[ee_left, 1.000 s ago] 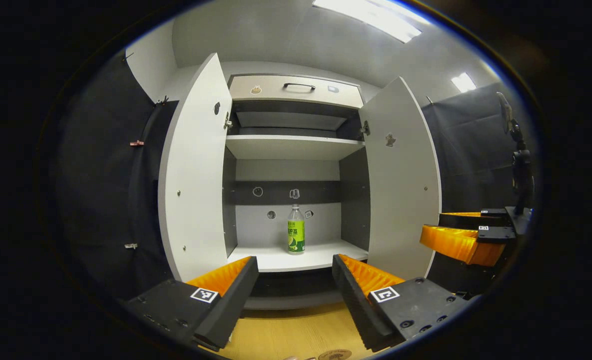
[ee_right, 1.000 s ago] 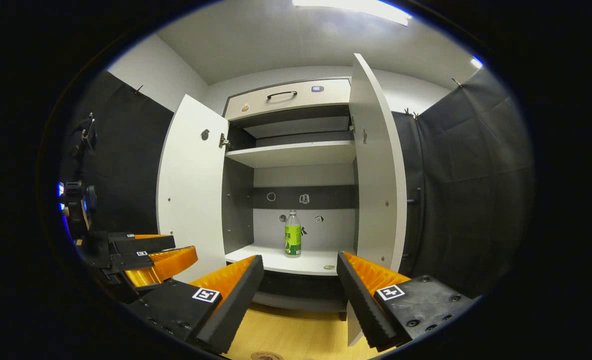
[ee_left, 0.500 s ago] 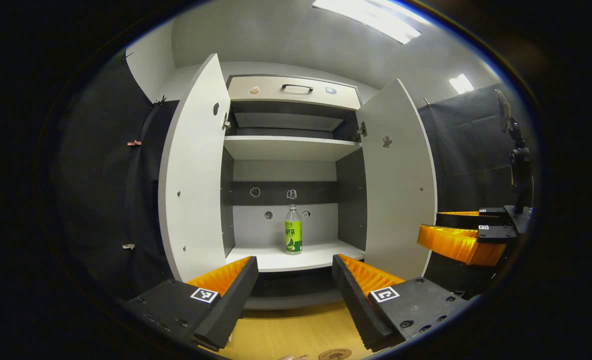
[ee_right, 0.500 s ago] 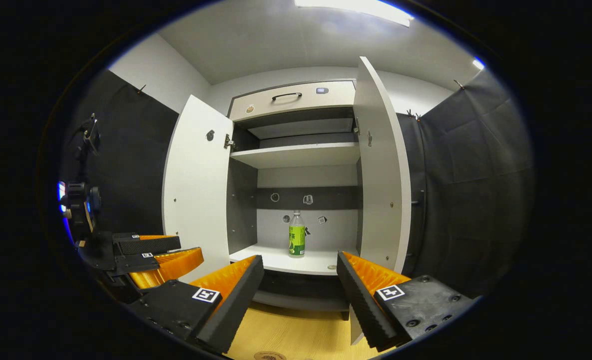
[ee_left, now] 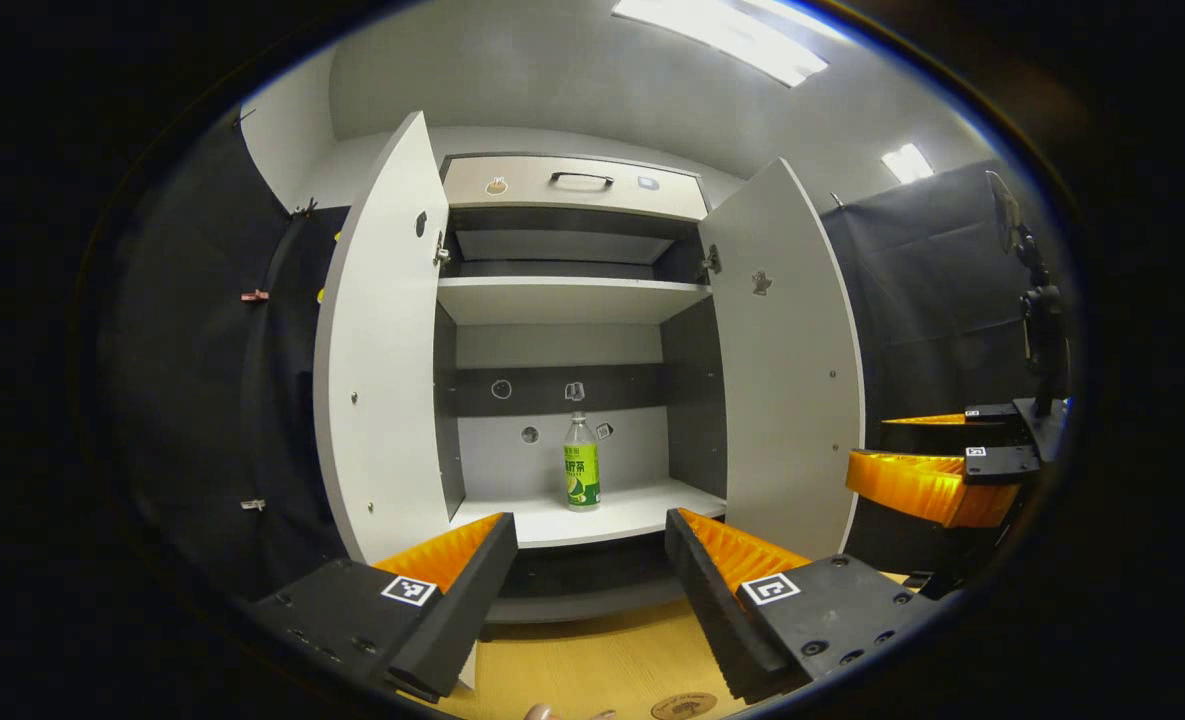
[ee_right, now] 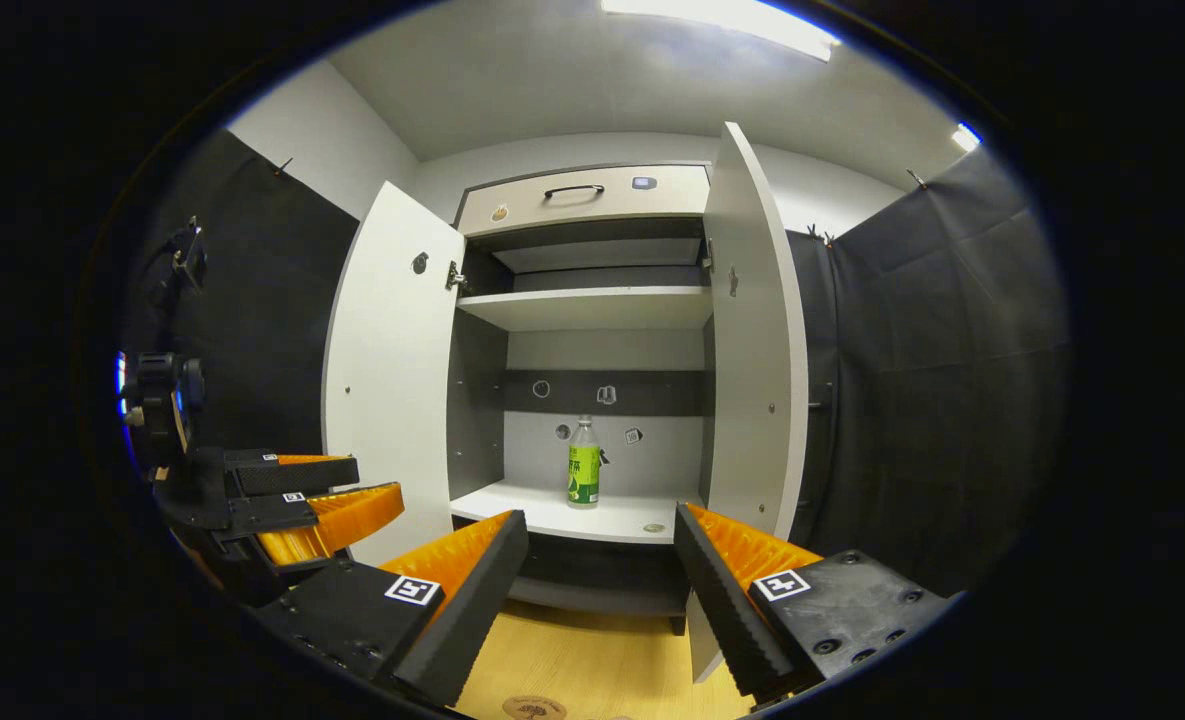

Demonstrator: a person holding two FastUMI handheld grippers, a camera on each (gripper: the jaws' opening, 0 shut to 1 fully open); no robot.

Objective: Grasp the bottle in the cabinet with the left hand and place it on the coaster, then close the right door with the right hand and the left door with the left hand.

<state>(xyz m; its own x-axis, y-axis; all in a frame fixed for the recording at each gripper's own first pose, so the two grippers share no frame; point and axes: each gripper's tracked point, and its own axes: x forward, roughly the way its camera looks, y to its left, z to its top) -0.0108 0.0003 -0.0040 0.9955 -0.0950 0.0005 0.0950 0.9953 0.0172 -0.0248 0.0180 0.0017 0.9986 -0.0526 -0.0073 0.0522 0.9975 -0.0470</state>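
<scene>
A clear bottle with a green label (ee_left: 581,464) (ee_right: 583,463) stands upright on the cabinet's lower shelf (ee_left: 592,513), toward the back. Both white doors are swung open: the left door (ee_left: 380,350) (ee_right: 392,360) and the right door (ee_left: 792,360) (ee_right: 754,340). My left gripper (ee_left: 592,570) is open and empty, well short of the shelf. My right gripper (ee_right: 600,580) is open and empty too, in front of the cabinet. A round wooden coaster (ee_left: 684,707) (ee_right: 534,708) lies on the wooden tabletop just below the grippers. The right gripper also appears at the right of the left gripper view (ee_left: 942,470).
An upper shelf (ee_left: 567,298) and a drawer with a dark handle (ee_left: 580,180) sit above the bottle. Black cloth walls flank the cabinet. A camera stand (ee_left: 1037,310) rises at the far right. A fingertip (ee_left: 542,712) peeks in at the bottom edge.
Both gripper views have shifted slightly; the cabinet and bottle drift a little left in the left gripper view. Doors and bottle stay put, and both grippers remain open.
</scene>
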